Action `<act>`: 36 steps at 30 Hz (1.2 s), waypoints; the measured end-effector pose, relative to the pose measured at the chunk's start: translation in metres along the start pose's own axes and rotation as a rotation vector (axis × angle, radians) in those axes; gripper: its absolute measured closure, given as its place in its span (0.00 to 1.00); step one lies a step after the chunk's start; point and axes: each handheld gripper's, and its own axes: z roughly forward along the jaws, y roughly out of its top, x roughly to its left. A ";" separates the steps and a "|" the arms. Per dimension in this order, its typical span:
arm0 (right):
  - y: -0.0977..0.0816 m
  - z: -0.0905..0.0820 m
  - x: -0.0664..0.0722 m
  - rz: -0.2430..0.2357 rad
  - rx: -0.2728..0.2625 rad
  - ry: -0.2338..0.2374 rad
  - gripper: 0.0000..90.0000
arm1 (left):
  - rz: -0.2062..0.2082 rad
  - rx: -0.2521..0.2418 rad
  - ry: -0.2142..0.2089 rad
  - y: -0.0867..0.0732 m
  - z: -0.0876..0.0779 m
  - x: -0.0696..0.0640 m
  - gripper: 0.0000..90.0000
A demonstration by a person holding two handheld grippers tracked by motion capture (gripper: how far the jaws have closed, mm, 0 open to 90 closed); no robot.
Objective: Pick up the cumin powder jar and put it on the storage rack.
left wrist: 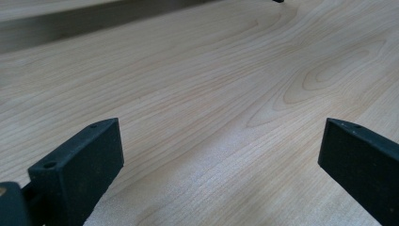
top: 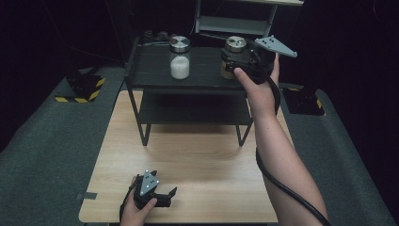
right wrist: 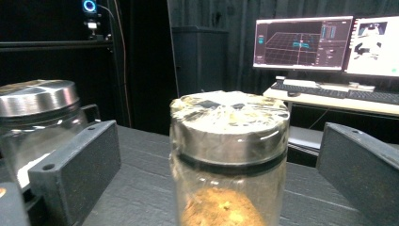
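Observation:
A glass jar with a metal lid and brown powder [top: 234,49] stands at the right of the black rack's top shelf [top: 207,70]. My right gripper [top: 229,63] is level with it and open. The jar [right wrist: 229,141] sits between the jaws, with a gap on each side. A second metal-lidded jar holding white powder [top: 179,59] stands to its left on the same shelf, and it appears past the left jaw in the right gripper view [right wrist: 37,101]. My left gripper [top: 168,195] rests near the wooden table's front edge [top: 188,219], open with nothing between its jaws [left wrist: 221,155].
The rack has a lower shelf [top: 193,110] and thin legs standing on the table. A strip of dark tape [top: 87,196] lies at the table's front left corner. Grey matting [top: 42,141] surrounds the table. Monitors [right wrist: 301,44] and a keyboard [right wrist: 339,92] stand beyond the rack.

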 end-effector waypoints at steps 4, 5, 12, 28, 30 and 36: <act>-0.004 -0.008 -0.002 0.022 -0.012 0.028 0.00 | -0.001 0.001 0.000 0.000 0.000 0.000 0.01; -0.005 -0.009 -0.003 0.019 -0.013 0.033 0.00 | 0.001 0.001 0.000 0.000 0.000 0.000 0.01; -0.015 -0.025 -0.002 -0.005 -0.024 0.051 0.00 | 0.007 0.004 0.003 0.001 0.000 -0.002 0.01; -0.048 -0.061 0.002 -0.058 -0.051 0.098 0.00 | 0.009 0.008 0.010 0.001 0.001 -0.003 0.01; -0.054 -0.065 0.002 -0.064 -0.048 0.106 0.00 | 0.012 0.007 0.010 0.001 0.001 -0.003 0.01; -0.076 -0.078 0.003 -0.056 -0.048 0.125 0.00 | 0.006 0.006 0.009 0.001 0.001 -0.003 0.01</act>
